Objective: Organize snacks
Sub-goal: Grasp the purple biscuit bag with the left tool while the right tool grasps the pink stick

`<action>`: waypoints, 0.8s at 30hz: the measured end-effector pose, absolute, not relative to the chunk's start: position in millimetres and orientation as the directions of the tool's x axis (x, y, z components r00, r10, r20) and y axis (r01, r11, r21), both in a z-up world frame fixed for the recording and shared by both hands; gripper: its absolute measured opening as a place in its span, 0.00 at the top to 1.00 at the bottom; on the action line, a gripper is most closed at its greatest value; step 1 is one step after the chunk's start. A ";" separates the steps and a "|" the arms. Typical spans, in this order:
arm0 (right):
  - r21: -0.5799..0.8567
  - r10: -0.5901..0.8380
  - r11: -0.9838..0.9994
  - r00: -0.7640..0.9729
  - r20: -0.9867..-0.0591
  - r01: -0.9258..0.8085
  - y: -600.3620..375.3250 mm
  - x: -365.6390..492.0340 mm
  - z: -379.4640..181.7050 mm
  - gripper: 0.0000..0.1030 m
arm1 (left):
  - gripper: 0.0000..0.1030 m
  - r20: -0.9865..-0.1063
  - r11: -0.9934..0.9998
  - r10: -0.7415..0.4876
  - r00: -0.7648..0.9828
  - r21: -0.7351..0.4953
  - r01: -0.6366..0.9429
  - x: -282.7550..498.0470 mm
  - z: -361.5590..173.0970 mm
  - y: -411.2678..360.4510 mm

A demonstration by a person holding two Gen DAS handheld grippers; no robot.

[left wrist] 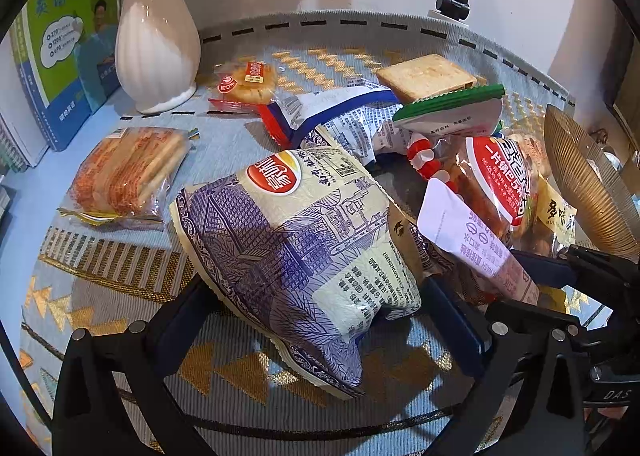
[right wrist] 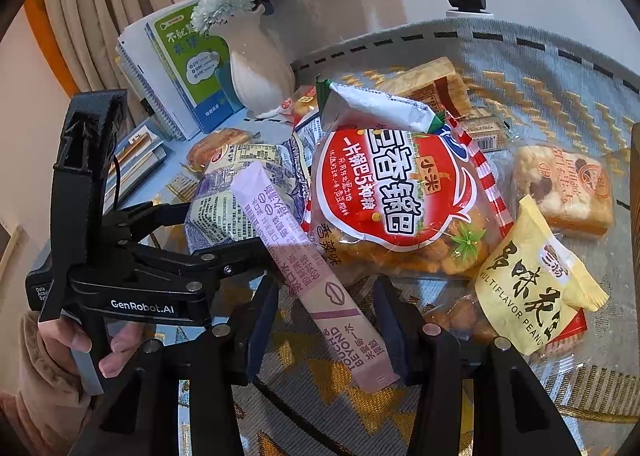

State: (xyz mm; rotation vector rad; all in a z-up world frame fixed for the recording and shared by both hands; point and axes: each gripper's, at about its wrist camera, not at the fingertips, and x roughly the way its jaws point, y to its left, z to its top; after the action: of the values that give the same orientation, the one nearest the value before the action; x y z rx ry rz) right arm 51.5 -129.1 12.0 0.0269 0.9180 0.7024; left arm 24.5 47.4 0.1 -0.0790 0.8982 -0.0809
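Observation:
A heap of snack packets lies on a patterned blue and gold mat (left wrist: 120,296). My left gripper (left wrist: 316,304) has its jaws wide, one on each side of a puffy purple and cream snack bag (left wrist: 296,248), and they look to touch the bag's sides. My right gripper (right wrist: 326,320) is open around a long pink stick sachet (right wrist: 312,268), which lies slanted between the jaws without being squeezed. A red and white rice-crust bag (right wrist: 384,200) lies behind the sachet. A yellow peanut packet (right wrist: 532,284) lies to its right.
A white vase (left wrist: 156,44) with flowers and a green book (left wrist: 60,48) stand at the back left. A wrapped toast snack (left wrist: 124,176) and round cracker pack (left wrist: 244,84) lie loose on the mat. A gold ribbed dish (left wrist: 588,184) stands at the right. A nougat bar (right wrist: 568,188) lies far right.

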 end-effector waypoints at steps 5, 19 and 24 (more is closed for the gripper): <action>0.290 0.548 0.788 0.406 -0.731 -0.542 -126.1 51.8 11.5 0.54 | 0.00 -0.775 0.993 -0.107 0.623 -0.113 0.030 23.8 0.5 47.9; 0.377 0.652 0.718 0.376 -0.658 -0.585 -128.2 42.4 17.6 0.92 | 0.50 -0.697 0.975 -0.202 0.688 -0.209 0.074 18.4 10.9 52.6; 0.527 0.761 0.634 0.332 -0.558 -0.566 -147.4 43.2 22.5 0.92 | 0.50 -0.649 0.976 -0.178 0.740 -0.215 0.046 9.6 19.9 58.1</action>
State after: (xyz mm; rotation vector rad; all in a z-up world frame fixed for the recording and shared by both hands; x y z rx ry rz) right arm 43.2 -147.4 22.5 0.2563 0.8697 0.8786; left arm 9.6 58.1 19.9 -0.1894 0.7288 -0.1239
